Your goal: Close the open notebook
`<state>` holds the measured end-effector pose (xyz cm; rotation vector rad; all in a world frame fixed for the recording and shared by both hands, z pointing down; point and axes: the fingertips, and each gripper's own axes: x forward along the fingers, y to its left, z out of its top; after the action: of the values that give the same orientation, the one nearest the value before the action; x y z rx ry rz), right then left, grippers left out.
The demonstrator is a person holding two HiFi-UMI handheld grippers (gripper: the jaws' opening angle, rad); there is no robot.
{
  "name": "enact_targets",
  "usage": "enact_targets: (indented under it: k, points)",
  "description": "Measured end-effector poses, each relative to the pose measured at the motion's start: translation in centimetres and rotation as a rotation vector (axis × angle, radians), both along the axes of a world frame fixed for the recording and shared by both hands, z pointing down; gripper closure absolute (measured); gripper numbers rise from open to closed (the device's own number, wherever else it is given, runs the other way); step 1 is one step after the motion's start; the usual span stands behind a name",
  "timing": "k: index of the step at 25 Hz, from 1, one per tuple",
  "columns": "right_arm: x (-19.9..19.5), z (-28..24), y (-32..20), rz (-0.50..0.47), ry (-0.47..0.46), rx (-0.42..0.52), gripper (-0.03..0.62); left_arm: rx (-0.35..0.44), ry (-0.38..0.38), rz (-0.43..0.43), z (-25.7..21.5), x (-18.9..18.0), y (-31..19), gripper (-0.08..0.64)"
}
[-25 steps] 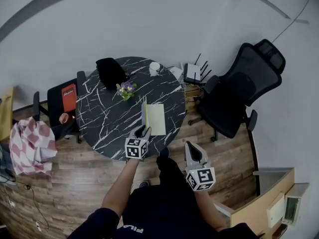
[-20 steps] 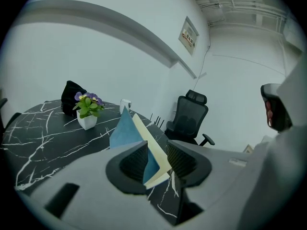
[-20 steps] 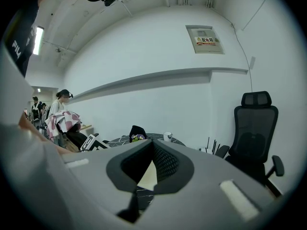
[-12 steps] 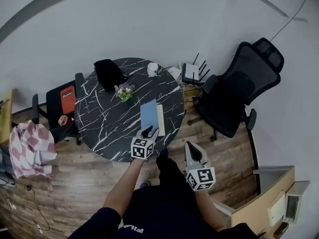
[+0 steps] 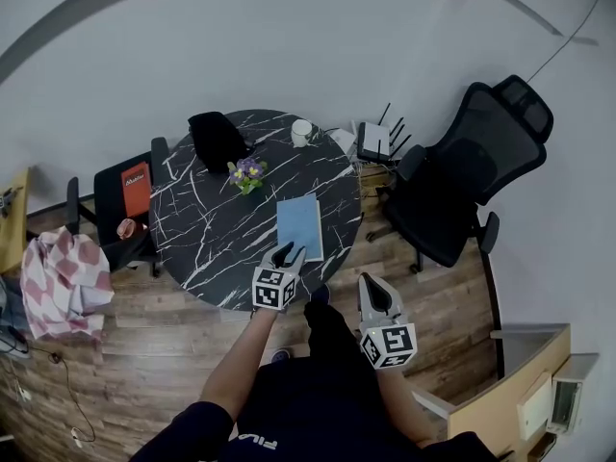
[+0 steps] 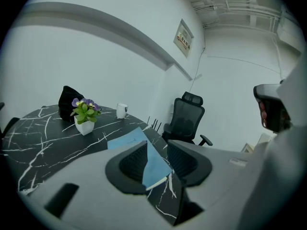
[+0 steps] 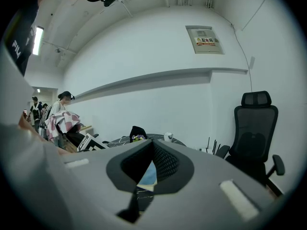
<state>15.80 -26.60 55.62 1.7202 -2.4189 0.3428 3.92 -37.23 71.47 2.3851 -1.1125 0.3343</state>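
Note:
The notebook (image 5: 299, 224) lies closed and flat on the black marble table (image 5: 212, 248), blue cover up, toward the table's right side. My left gripper (image 5: 282, 256) hovers at the notebook's near edge, jaws a little apart, nothing pressed between them. In the left gripper view the blue notebook (image 6: 125, 140) shows through the gap of the left gripper (image 6: 157, 145). My right gripper (image 5: 372, 294) hangs off the table's edge over the floor, with its jaw tips together and empty. In the right gripper view a slice of the notebook (image 7: 149, 175) shows beneath the right gripper (image 7: 152, 143).
On the table stand a potted flower (image 5: 247, 173), a white mug (image 5: 301, 132) and a black bag (image 5: 217, 138). A black office chair (image 5: 462, 181) stands at the right, a router (image 5: 373, 141) behind the table, a chair with a red book (image 5: 135, 186) at the left.
The notebook's cover, upright a second ago, has swung down to the right and now lies shut. My left gripper shifted slightly right with it. The right gripper stayed put.

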Motion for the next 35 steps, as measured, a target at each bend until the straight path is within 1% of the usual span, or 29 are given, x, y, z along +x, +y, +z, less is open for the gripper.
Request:
enact_targets:
  k: [4, 8, 12, 15, 21, 28, 30, 31, 32, 34, 35]
  points:
    - [-0.3, -0.4, 0.1, -0.001, 0.0, 0.007, 0.58, 0.069, -0.013, -0.023, -2.3, -1.4, 0.3, 0.43]
    - [-0.6, -0.4, 0.3, -0.004, -0.001, 0.012, 0.58, 0.163, -0.016, -0.053, -5.9, -3.2, 0.7, 0.43]
    - [-1.1, -0.5, 0.6, -0.011, 0.0, 0.02, 0.58, 0.256, -0.02, -0.108, -9.7, -5.9, 2.0, 0.43]
    - [-1.3, -0.7, 0.8, -0.013, -0.003, 0.026, 0.58, 0.306, -0.022, -0.148, -12.0, -8.1, 3.9, 0.43]
    - [-1.9, -0.8, 1.4, -0.016, -0.004, 0.033, 0.58, 0.345, -0.027, -0.189, -14.5, -10.9, 7.6, 0.428]
    - [-2.8, -1.4, 2.3, -0.023, -0.009, 0.049, 0.58, 0.372, -0.032, -0.208, -15.8, -12.3, 10.0, 0.433]
    - [-3.0, -1.5, 2.6, -0.023, -0.01, 0.053, 0.58, 0.391, -0.035, -0.223, -16.4, -12.8, 10.5, 0.454]
    - [-3.1, -1.5, 2.8, -0.023, -0.01, 0.053, 0.58, 0.4, -0.032, -0.231, -16.7, -13.0, 10.8, 0.482]
    - [-3.1, -1.4, 3.0, -0.023, -0.011, 0.052, 0.58, 0.412, -0.023, -0.238, -17.1, -13.2, 11.0, 0.564]
    - [-3.2, -1.2, 3.3, -0.021, -0.01, 0.049, 0.58, 0.435, -0.009, -0.253, -17.7, -13.6, 11.5, 0.563]
    - [-3.3, -1.1, 3.4, -0.021, -0.01, 0.048, 0.58, 0.438, -0.016, -0.263, -17.9, -13.9, 11.6, 0.563]
